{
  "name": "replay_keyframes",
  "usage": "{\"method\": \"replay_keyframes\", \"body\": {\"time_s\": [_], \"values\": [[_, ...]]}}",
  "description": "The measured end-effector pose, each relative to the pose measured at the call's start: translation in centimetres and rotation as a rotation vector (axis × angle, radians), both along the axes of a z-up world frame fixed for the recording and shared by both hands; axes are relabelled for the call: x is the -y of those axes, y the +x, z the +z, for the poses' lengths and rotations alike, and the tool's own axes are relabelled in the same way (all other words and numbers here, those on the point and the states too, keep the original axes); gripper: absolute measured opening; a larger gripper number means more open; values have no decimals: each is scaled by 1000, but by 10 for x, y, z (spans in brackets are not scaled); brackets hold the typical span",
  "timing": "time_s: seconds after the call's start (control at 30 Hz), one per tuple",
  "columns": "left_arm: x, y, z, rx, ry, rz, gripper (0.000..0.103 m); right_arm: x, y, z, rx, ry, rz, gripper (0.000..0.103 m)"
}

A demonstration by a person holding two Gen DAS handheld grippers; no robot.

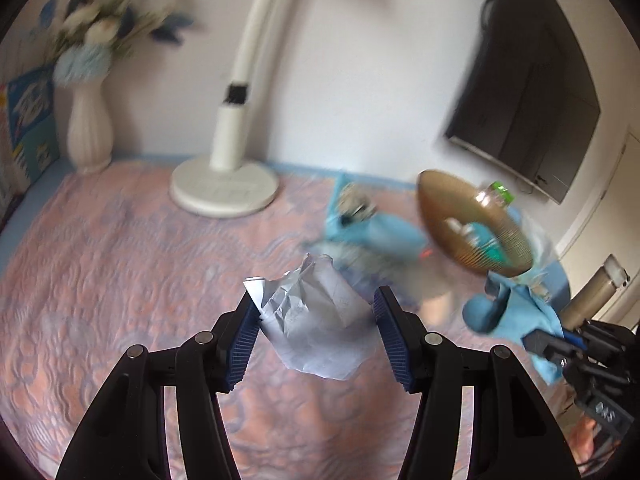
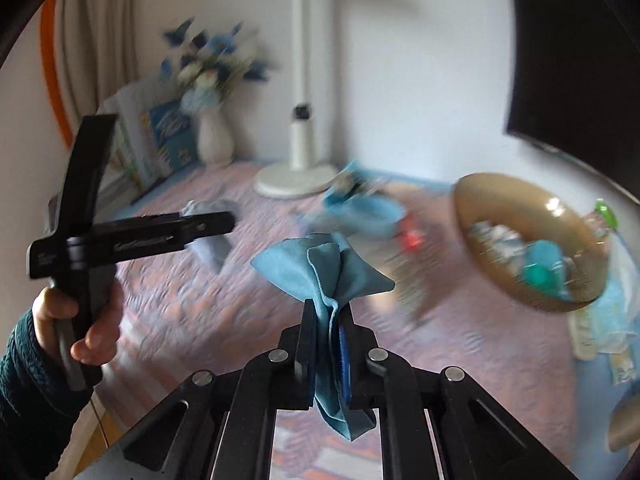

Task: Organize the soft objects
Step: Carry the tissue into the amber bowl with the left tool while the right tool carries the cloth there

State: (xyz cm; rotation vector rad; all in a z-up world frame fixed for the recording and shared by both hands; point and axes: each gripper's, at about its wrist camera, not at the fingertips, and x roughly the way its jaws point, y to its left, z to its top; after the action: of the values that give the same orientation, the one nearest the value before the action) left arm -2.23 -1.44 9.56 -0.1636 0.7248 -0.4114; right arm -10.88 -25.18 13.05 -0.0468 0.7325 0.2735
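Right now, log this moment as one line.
left gripper: crumpled paper | right gripper: shut on blue cloth | both off pink bedspread

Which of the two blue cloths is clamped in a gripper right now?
The lighter blue cloth, pinched between the shut right gripper. The other blue cloth lies crumpled on the quilted cover near the lamp base, untouched.

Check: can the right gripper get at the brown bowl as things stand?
Probably not to grasp it. The right gripper has its jaws shut on the blue cloth, so they are occupied. The path to the brown bowl looks clear, so dropping the cloth in seems feasible.
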Motion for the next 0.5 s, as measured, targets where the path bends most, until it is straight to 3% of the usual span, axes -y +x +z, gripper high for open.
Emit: {"method": "replay_keyframes", "body": {"time_s": [0.13, 0.2, 0.27, 0.5], "values": [[50, 21, 44, 35, -37, -103, 54, 59, 22, 24, 52, 8, -137, 8], [76, 42, 55, -22, -140, -205, 54, 82, 40, 28, 42, 7, -182, 8], [108, 65, 62, -71, -178, -260, 54, 107, 56, 27, 44, 4, -244, 8], [214, 113, 59, -76, -101, -333, 54, 190, 110, 24, -38, 103, -454, 8]]}}
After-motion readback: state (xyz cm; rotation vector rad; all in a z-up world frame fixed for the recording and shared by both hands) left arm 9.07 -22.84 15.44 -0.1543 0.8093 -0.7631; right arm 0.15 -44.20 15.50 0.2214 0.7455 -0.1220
